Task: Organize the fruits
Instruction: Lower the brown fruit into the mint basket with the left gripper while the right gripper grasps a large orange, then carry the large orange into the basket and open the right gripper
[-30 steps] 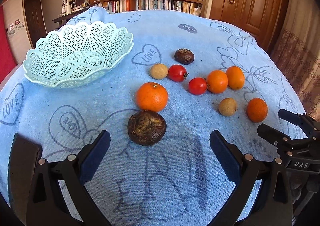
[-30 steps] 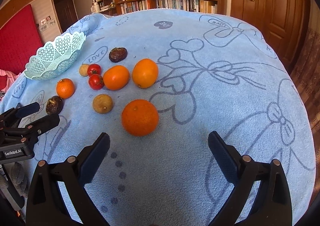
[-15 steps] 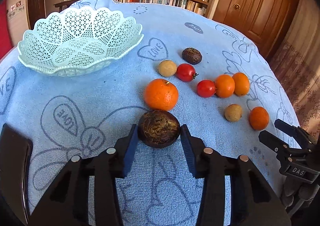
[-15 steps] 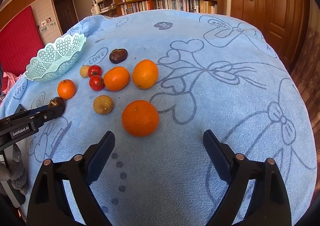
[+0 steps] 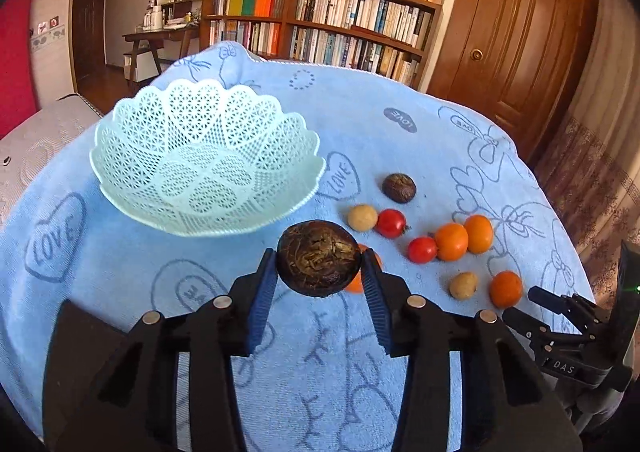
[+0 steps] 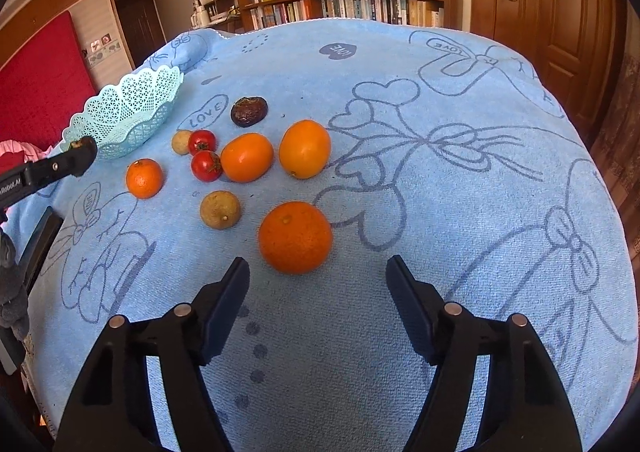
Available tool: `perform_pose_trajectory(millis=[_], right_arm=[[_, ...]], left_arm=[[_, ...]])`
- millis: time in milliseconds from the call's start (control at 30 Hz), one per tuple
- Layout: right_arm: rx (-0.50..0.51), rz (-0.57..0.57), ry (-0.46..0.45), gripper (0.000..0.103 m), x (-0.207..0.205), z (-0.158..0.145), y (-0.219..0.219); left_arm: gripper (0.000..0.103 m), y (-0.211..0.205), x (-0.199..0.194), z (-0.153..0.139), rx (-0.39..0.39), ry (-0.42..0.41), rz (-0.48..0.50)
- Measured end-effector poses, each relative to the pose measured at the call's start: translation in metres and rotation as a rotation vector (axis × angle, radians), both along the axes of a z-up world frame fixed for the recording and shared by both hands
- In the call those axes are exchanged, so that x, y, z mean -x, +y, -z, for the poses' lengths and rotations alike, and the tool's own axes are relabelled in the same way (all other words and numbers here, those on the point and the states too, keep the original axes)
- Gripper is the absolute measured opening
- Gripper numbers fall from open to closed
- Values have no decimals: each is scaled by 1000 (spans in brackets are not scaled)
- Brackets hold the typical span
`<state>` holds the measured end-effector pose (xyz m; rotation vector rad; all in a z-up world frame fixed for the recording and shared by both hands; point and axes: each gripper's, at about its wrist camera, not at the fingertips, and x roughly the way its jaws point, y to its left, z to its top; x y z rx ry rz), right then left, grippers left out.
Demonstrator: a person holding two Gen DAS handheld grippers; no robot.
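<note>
— Since a half-second ago, the left hand-held gripper (image 5: 319, 266) has lifted the dark wrinkled fruit (image 5: 318, 258) clear of the blue towel (image 5: 120, 264); earlier that fruit sat on the cloth between the closing fingers. How is it held?

— Pinched at its sides between the two blue pads (image 5: 264, 284), carried above the towel, near the rim of the lace basket (image 5: 132, 168) but not yet over it. The fruit is round and the pads only meet it at two narrow spots, so it could roll out if the wrist tilts.

— And below?

— A small orange (image 5: 354, 286) peeks out from right behind the held fruit. A drop would probably strike it and scatter the neighbours.

— What about the right one?

— The right hand-held gripper (image 6: 318, 294) is spread wide, empty, hovering just short of the large orange (image 6: 295, 237). If it closes off-centre, the orange may roll toward the tan fruit (image 6: 220, 209) or off across the towel.

— Anything else?

— The basket looks light; a hard release could tip or slide it.
</note>
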<state>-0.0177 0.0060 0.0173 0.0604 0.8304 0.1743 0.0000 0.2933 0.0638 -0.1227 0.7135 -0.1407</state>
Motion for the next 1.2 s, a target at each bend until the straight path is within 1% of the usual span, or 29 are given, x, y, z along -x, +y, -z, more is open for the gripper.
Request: perform_pose_trajectory(millis=[67,233,300,333,400,433,467,500,533,567,600,633,700,800,933,1067,1200], right_arm=[[0,-5,0,70,-2,-1,2],[17,-17,9,65,-11,-3,9],[22,-24,19,59,-16,-2,13],[24,-24,24,58,-17,-1,14],[25,-23,34,50,-20,2,14],[28,-20,38,49,-21,3,14],[34,-16,37,46,-21,4,14],[33,-16,35,45,-21,4,14],[30,-17,34,44,-21,4,14],[27,-20,34,42,-21,4,14],[25,-24,33,40,-20,4,14],[28,-24,32,40,-20,5,14],[34,-22,32,40,-19,4,16],[29,-7,37,40,-19,0,15],[1,5,9,40,-22,-16,18],[-31,-29,-27,39,-32,-36,36],[-66,-80,-48,40,-49,-53,65]], left_arm=[[44,9,-8,-6,-4,-12,-24],[44,28,-28,-11,-3,-21,-86],[44,35,-36,-9,-2,-17,-104],[44,38,-40,-8,-3,-12,-114],[44,42,-47,-4,-5,-1,-133],[44,45,-49,-2,-2,4,-142],[46,47,-50,0,2,5,-153],[51,48,-50,2,7,4,-163],[65,50,-51,4,12,2,-172],[85,53,-50,4,17,-5,-183],[92,55,-48,5,20,-17,-198],[94,57,-46,4,21,-34,-213],[94,61,-42,2,10,-56,-231],[97,67,-35,-3,-6,-83,-248],[98,80,-25,-12,-14,-113,-294],[99,93,-16,-21,-11,-145,-340],[100,102,1,-24,-29,-193,-419]])
